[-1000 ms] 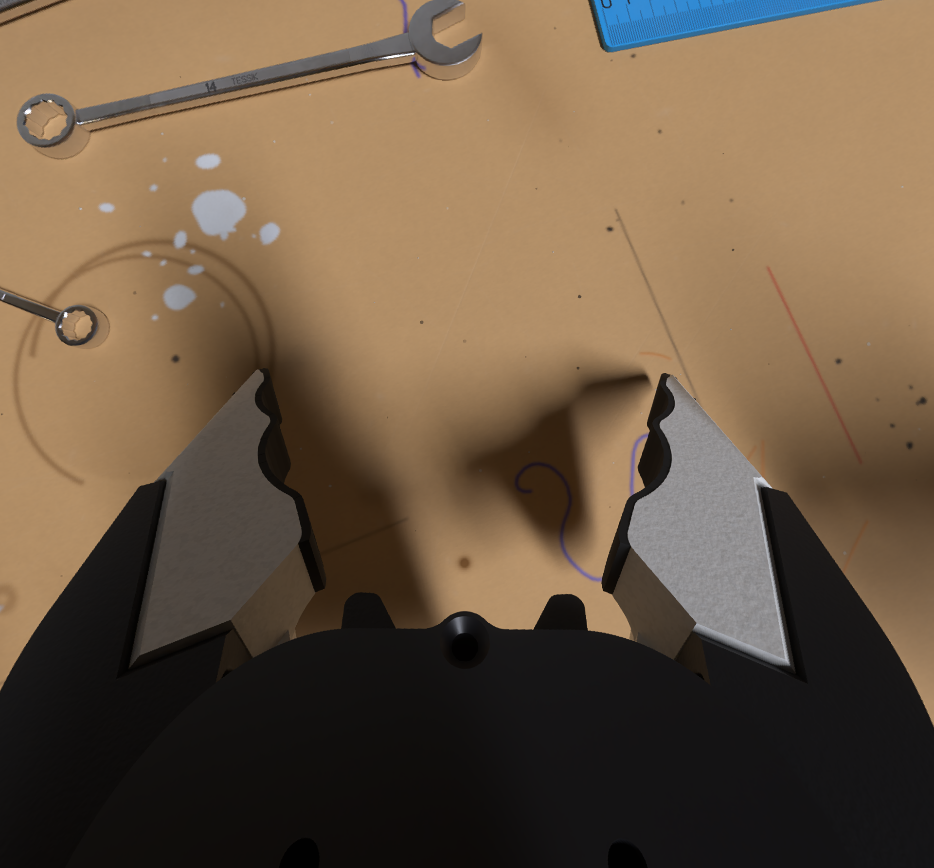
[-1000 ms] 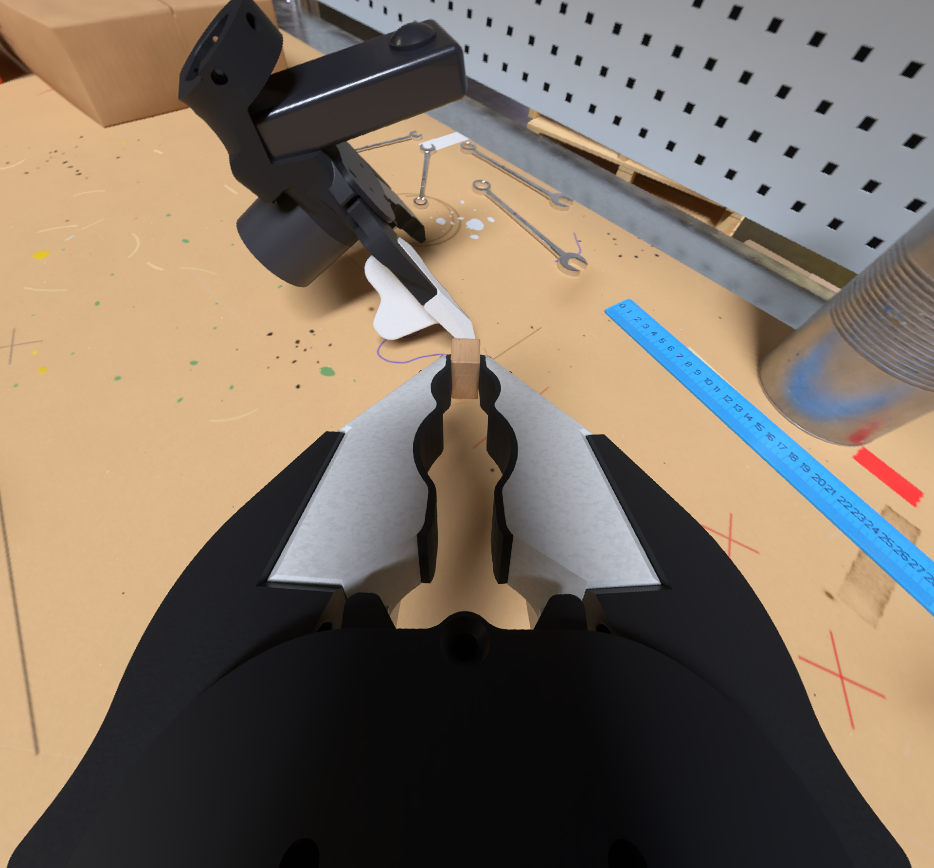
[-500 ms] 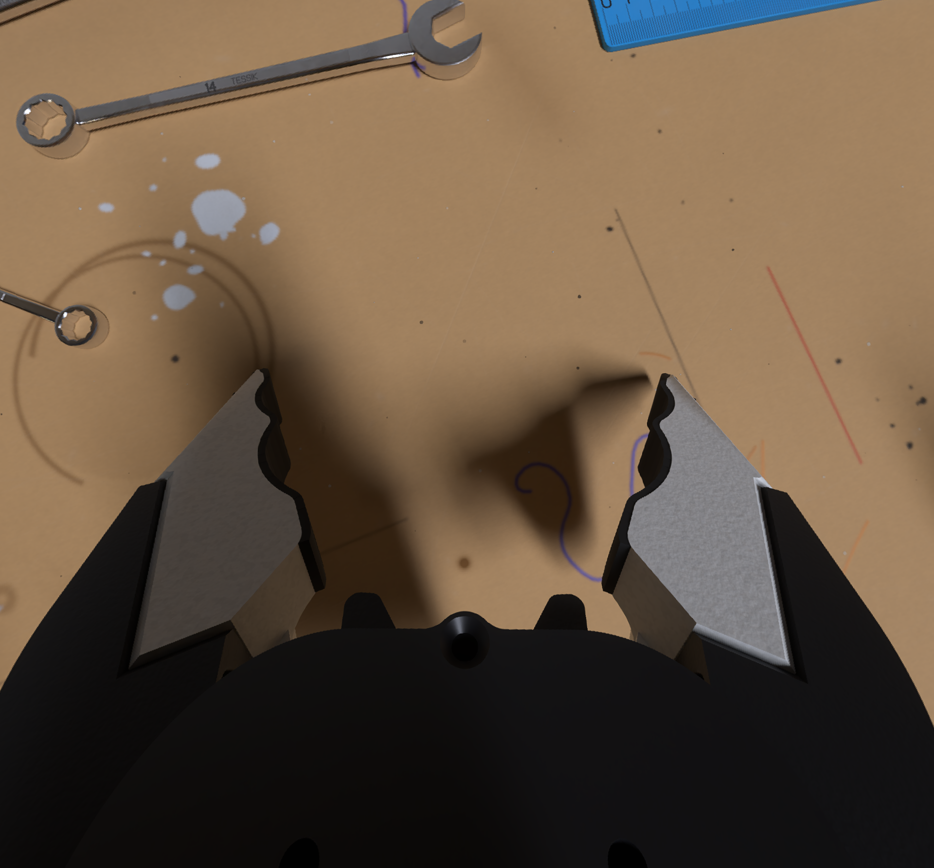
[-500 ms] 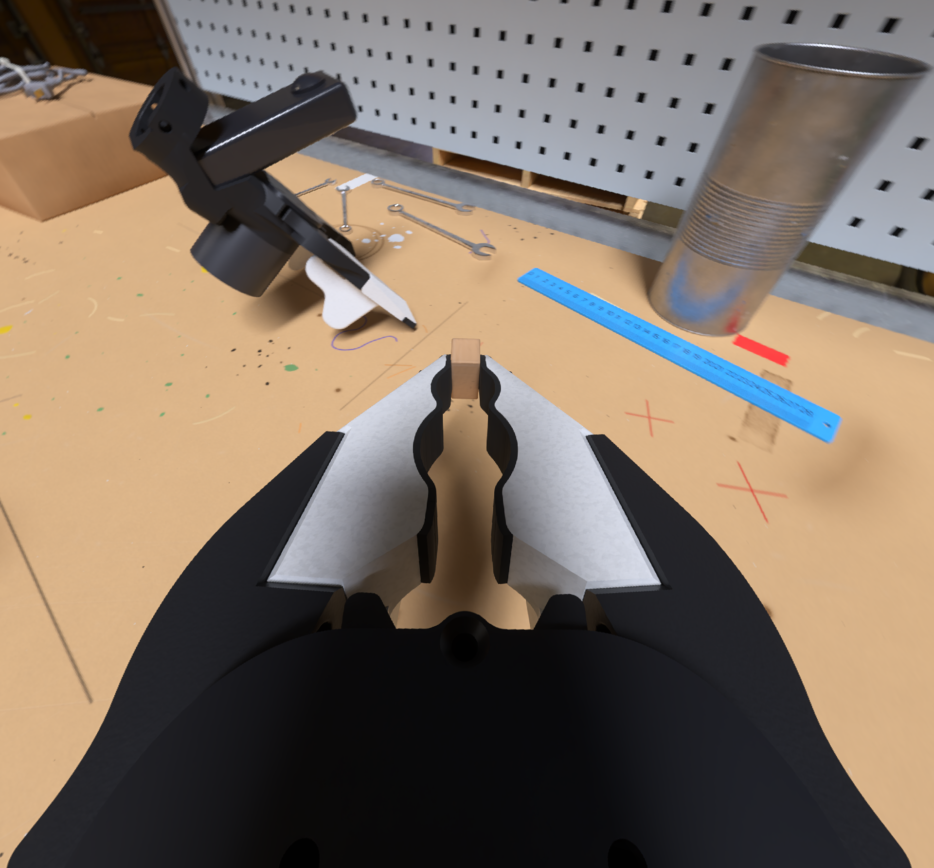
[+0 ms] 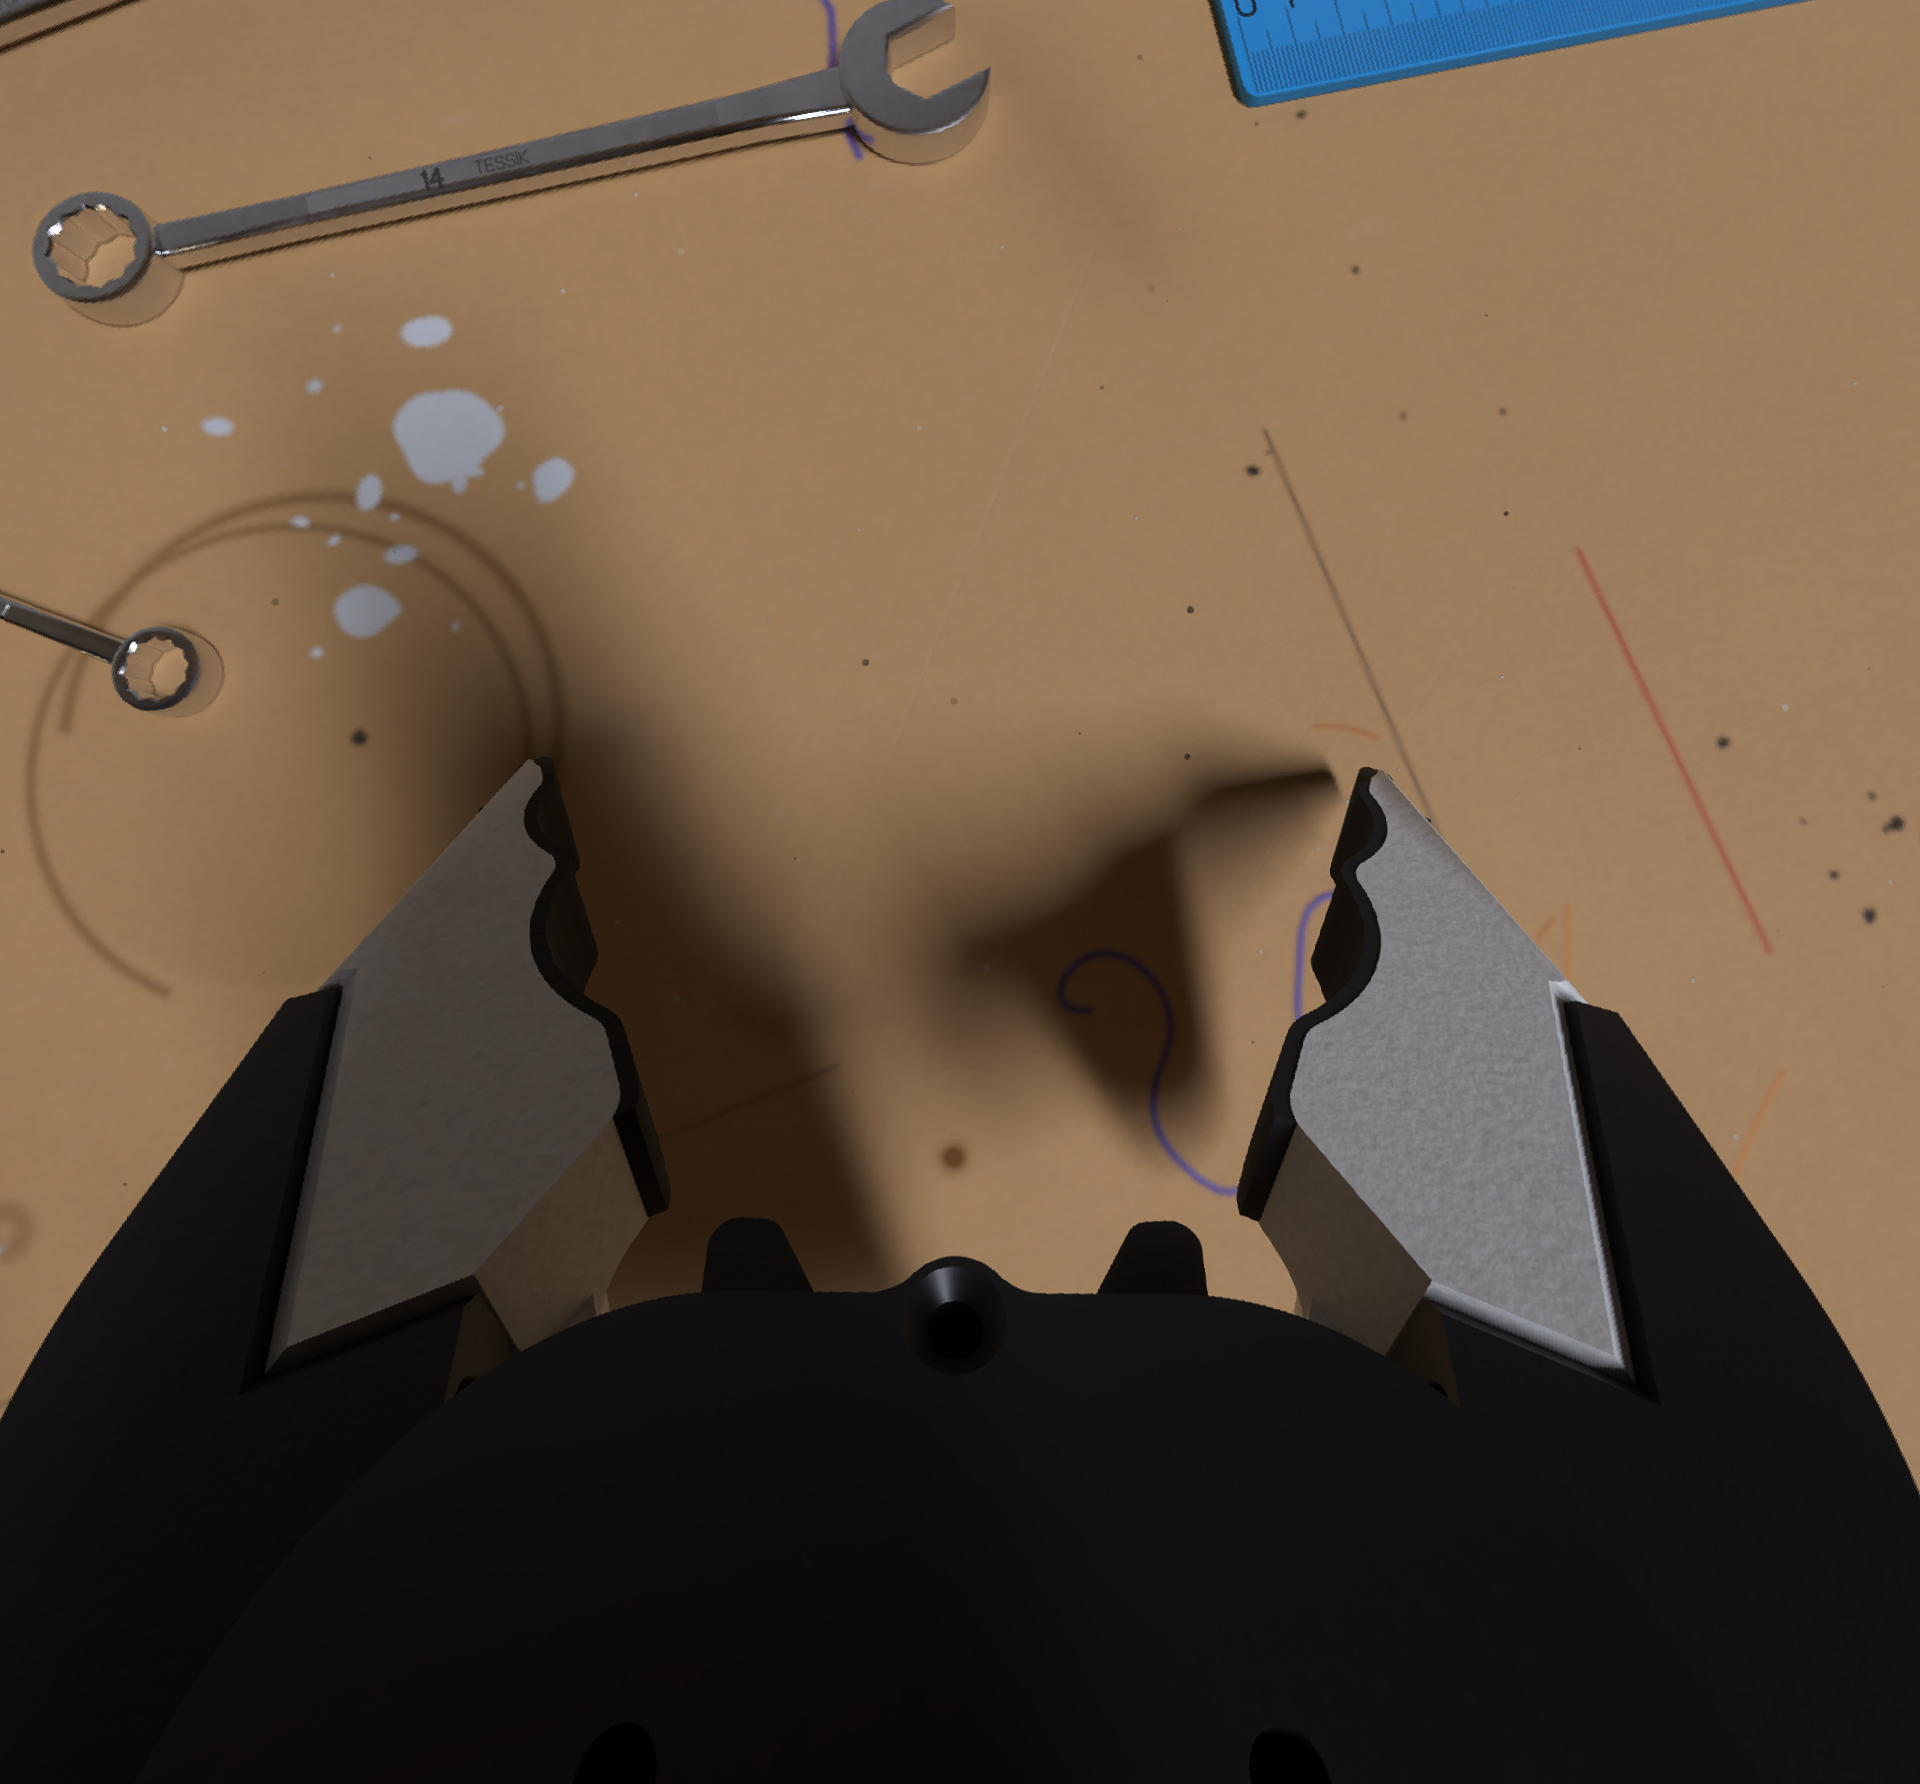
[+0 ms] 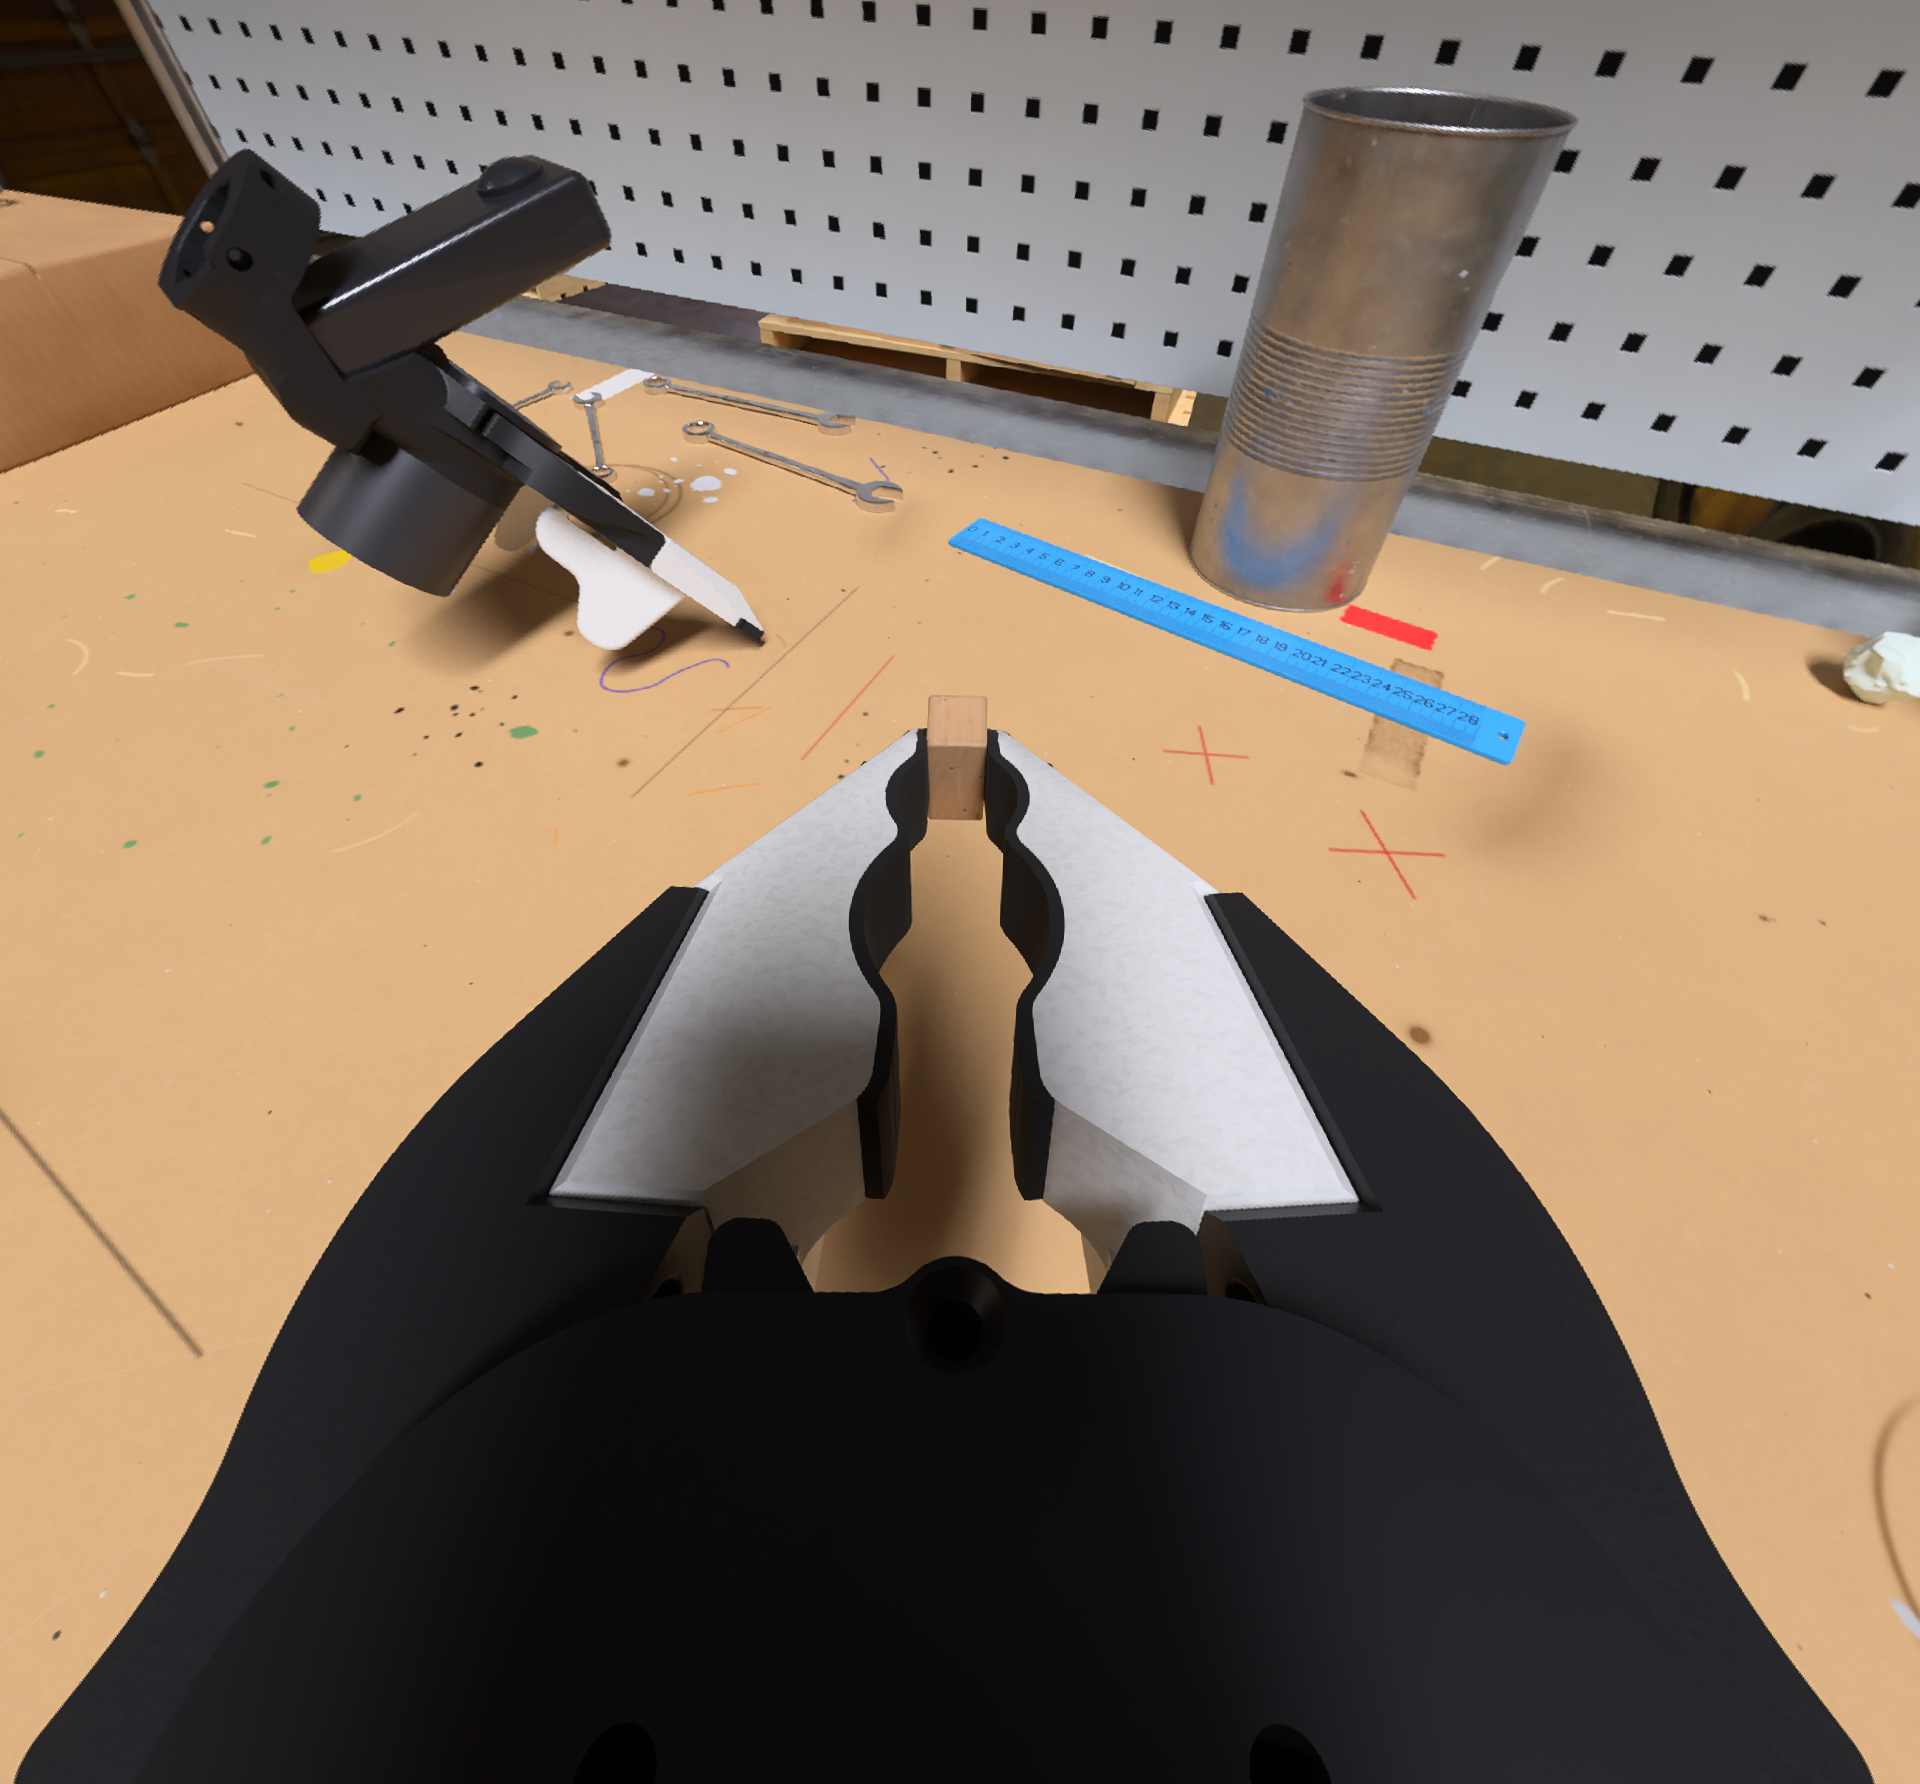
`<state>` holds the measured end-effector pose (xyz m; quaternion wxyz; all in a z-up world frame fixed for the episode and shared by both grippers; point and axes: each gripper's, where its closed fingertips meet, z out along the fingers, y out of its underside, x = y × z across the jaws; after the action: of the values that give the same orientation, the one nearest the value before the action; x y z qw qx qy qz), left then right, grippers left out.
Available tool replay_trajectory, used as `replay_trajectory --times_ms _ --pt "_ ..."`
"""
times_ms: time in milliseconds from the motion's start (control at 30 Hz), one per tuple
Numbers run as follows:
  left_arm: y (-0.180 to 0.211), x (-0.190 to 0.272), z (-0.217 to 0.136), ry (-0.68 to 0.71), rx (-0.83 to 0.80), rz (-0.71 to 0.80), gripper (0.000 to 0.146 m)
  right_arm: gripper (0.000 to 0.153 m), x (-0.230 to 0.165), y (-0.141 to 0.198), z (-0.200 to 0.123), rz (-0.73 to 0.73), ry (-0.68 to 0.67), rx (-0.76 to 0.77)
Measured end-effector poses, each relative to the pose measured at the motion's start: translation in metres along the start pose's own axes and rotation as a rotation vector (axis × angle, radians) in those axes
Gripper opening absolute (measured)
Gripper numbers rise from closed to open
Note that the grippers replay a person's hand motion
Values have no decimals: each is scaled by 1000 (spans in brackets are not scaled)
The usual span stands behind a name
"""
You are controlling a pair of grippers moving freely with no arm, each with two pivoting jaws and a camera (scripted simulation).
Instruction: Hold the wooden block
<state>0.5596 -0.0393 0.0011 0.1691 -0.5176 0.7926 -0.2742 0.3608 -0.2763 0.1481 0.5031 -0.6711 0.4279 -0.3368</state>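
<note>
At the centre of the right wrist view the wooden block is pinched upright between the tips of the right gripper, clear of the workbench — while the left gripper (upper left there, tilted downward) is spread wide over bare board, nothing held.

right gripper has swung back — wooden block carried farther from the left gripper.

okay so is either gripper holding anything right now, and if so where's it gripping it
The right gripper holds the wooden block, pinched at its fingertips across the block's two opposite side faces. The left gripper is open and holds nothing.
</note>
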Motion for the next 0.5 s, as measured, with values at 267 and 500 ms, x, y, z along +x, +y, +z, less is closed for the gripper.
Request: replay_trajectory --times_ms 267,500 --pt "0 0 0 0 0 0 143 9 -18 -2 19 -78 -46 -27" --pt "0 0 0 0 0 0 143 9 -22 -14 43 -65 -86 -8"
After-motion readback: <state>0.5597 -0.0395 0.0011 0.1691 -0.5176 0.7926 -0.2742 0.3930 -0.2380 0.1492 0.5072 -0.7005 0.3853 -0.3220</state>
